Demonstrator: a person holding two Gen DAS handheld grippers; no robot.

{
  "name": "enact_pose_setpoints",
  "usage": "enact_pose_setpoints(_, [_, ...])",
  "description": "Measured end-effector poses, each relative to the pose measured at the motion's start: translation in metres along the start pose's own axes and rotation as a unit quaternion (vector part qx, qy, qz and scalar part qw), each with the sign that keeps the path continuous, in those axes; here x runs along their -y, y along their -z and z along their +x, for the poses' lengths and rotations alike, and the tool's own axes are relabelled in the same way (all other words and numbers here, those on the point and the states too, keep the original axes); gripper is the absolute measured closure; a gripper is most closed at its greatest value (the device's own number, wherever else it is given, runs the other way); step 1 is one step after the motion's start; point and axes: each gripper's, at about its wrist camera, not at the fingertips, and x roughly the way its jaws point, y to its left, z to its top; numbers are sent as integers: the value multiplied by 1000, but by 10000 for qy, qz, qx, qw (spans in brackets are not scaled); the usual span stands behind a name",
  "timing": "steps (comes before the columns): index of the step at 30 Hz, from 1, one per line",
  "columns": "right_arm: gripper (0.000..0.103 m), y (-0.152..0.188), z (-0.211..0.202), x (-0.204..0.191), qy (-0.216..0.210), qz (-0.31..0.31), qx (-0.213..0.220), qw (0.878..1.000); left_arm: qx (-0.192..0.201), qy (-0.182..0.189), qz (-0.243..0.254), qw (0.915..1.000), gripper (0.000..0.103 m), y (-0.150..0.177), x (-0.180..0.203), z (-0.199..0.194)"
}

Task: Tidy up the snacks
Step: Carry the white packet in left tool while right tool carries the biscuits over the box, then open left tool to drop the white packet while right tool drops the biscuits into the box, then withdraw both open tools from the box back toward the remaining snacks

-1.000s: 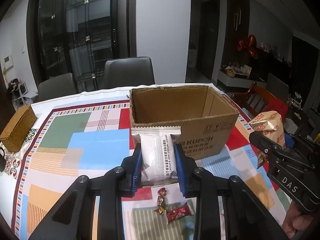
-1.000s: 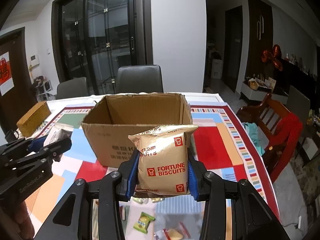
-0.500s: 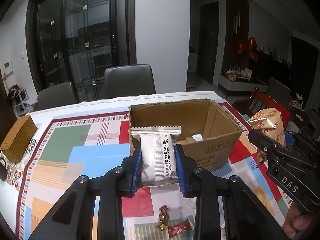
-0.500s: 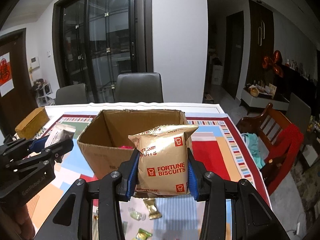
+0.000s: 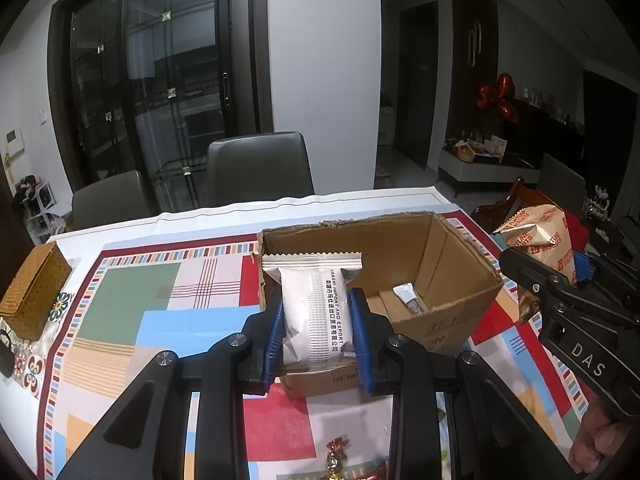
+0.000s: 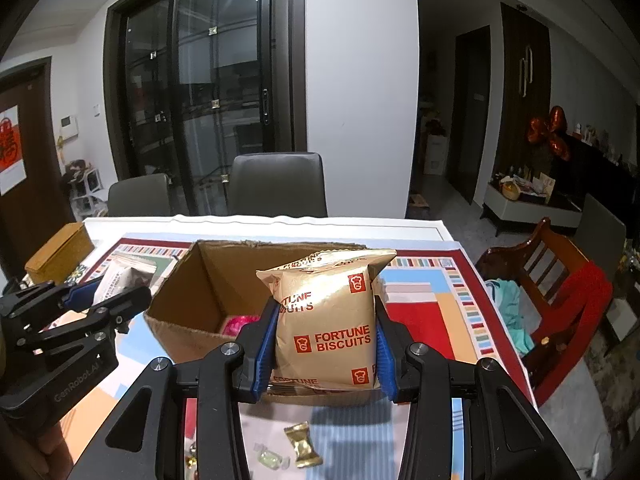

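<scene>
Snacks: two sealed packets held above the table, loose wrapped sweets lying on the cloth.
Room: dining room at night, dark glass doors, white wall, grey chairs (image 6: 278, 184) at the far table edge.
Table (image 5: 168, 308): covered by a cloth of coloured rectangles with a striped border.
Cardboard box (image 5: 452, 276): open-topped, corrugated, torn rim; small packets lie inside.
Woven box (image 5: 34, 292): tan, rectangular, at the left table edge.
Biscuit packet (image 6: 328, 320): tan pillow bag, red "FORTUNE BISCUITS" print, upright in front of the box.
White packet (image 5: 316, 312): glossy pillow bag, crimped top, black print, upright at the near box wall.
Right gripper (image 6: 326, 350): blue pads clamped on the biscuit packet's sides.
Left gripper (image 5: 318, 334): pads narrowly spaced, pinching the white packet.
Sweets: gold-wrapped (image 6: 303, 445) and red-wrapped (image 5: 337, 449) pieces near the front edge.
</scene>
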Motion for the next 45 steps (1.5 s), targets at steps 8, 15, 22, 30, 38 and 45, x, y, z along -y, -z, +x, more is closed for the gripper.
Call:
enact_pose_setpoints(8, [60, -11, 18, 0, 25, -8, -27, 10000, -73, 56, -84, 9999, 72, -9, -1, 26])
enact_pose_setpoints(15, [60, -15, 30, -2, 42, -2, -72, 10000, -195, 50, -171, 9997, 72, -10, -3, 45])
enact_pose_setpoints(22, [60, -23, 47, -2, 37, 40, -145, 9999, -222, 80, -213, 9995, 71, -14, -6, 53])
enact_pose_setpoints(30, [54, -26, 61, 2, -18, 193, -305, 9993, -287, 24, -263, 9992, 52, -15, -8, 55])
enact_pose_setpoints(38, [27, -25, 59, 4, 48, 190, -277, 9994, -245, -115, -396, 9988, 29, -15, -15, 50])
enact_pose_setpoints(45, [25, -25, 49, 4, 162, 150, -193, 9996, -211, -175, -444, 9986, 29, -15, -19, 40])
